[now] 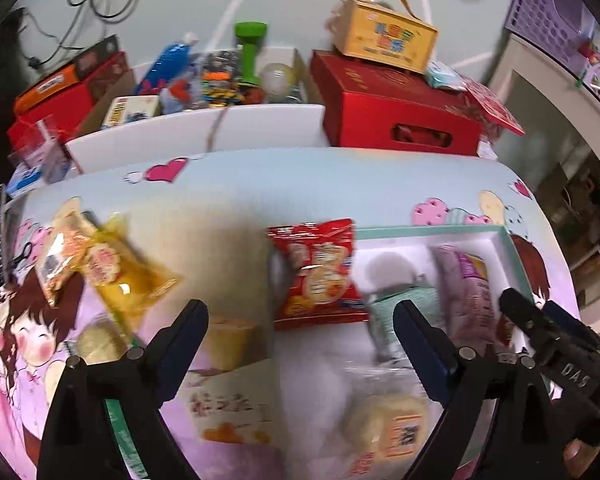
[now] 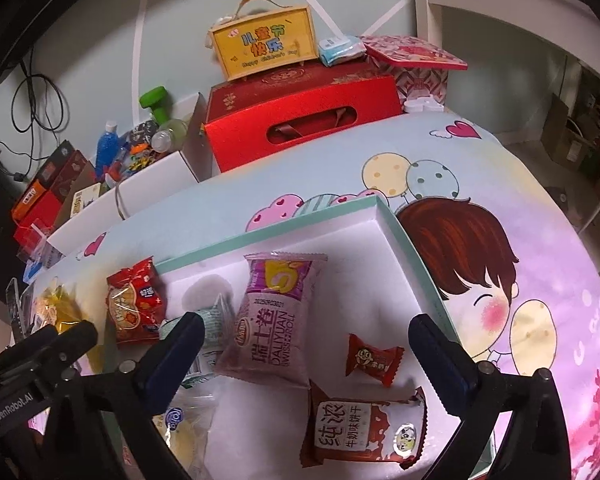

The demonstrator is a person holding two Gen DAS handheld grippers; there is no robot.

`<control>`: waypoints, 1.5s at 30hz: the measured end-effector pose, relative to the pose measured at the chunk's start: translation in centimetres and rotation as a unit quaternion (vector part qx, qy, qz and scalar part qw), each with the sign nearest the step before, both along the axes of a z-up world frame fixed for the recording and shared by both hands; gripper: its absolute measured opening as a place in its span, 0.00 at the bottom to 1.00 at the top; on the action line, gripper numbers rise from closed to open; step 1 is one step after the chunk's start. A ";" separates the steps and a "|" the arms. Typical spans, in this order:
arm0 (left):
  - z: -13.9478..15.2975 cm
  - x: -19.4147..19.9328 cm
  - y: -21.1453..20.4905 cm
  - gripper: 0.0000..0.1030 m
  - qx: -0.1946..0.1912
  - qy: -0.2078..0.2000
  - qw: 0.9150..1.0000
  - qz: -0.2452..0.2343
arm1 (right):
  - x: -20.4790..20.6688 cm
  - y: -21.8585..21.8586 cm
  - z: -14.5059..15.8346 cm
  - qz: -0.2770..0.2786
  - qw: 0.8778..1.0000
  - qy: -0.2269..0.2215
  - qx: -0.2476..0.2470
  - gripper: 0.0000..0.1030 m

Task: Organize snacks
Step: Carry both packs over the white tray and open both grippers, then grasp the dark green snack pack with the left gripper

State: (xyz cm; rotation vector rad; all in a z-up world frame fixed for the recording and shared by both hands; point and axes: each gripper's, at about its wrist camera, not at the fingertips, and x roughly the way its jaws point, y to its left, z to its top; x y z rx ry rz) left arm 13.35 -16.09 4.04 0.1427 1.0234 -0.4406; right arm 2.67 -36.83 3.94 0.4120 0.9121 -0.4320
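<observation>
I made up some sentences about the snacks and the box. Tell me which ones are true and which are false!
1. The purple Swiss roll packet lies inside the white box. True.
2. The right gripper is squeezing the small red candy. False: its jaws stand wide open, and the candy lies loose in the box between them.
3. The yellow packet is in the box. False: it lies outside, on the cartoon tablecloth.
4. The left gripper is open and holds nothing. True.
5. The brown milk biscuit packet lies on the floor. False: it lies in the box, near the candy.
</observation>
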 end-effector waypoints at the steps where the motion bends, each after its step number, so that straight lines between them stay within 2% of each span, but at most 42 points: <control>1: 0.1 0.1 0.7 0.91 0.002 -0.004 1.000 0.006 | 0.0 0.1 0.1 0.001 1.000 -0.004 -0.002 1.00; 8: 0.1 -0.1 4.3 0.92 0.005 -0.012 0.999 0.039 | -0.2 1.3 0.8 0.007 0.999 -0.034 -0.005 1.00; 16: 0.1 -1.3 9.0 0.92 0.011 -0.015 0.996 0.082 | 0.1 3.3 1.2 0.024 0.999 -0.032 -0.006 1.00; 21: -0.6 -2.2 11.5 0.92 0.020 -0.002 0.994 0.106 | 0.5 5.3 1.5 0.048 0.998 -0.037 0.010 1.00; 30: -0.8 -2.8 17.7 0.92 0.010 0.012 0.986 0.166 | 1.5 10.8 2.4 0.120 0.991 -0.055 0.024 1.00; 35: -1.2 -2.3 21.3 0.92 -0.006 0.026 0.977 0.210 | 2.4 13.8 1.6 0.154 0.986 -0.049 0.051 1.00; 39: -1.7 -2.1 22.5 0.92 -0.014 0.038 0.973 0.227 | 2.9 16.0 0.9 0.175 0.983 -0.032 0.052 1.00; 42: -2.3 -1.8 22.1 0.92 -0.019 0.051 0.974 0.222 | 3.4 17.6 0.0 0.193 0.980 -0.013 0.053 1.00; 45: -2.5 -1.7 21.3 0.92 -0.019 0.056 0.976 0.209 | 3.6 19.5 -0.7 0.211 0.977 0.008 0.033 1.00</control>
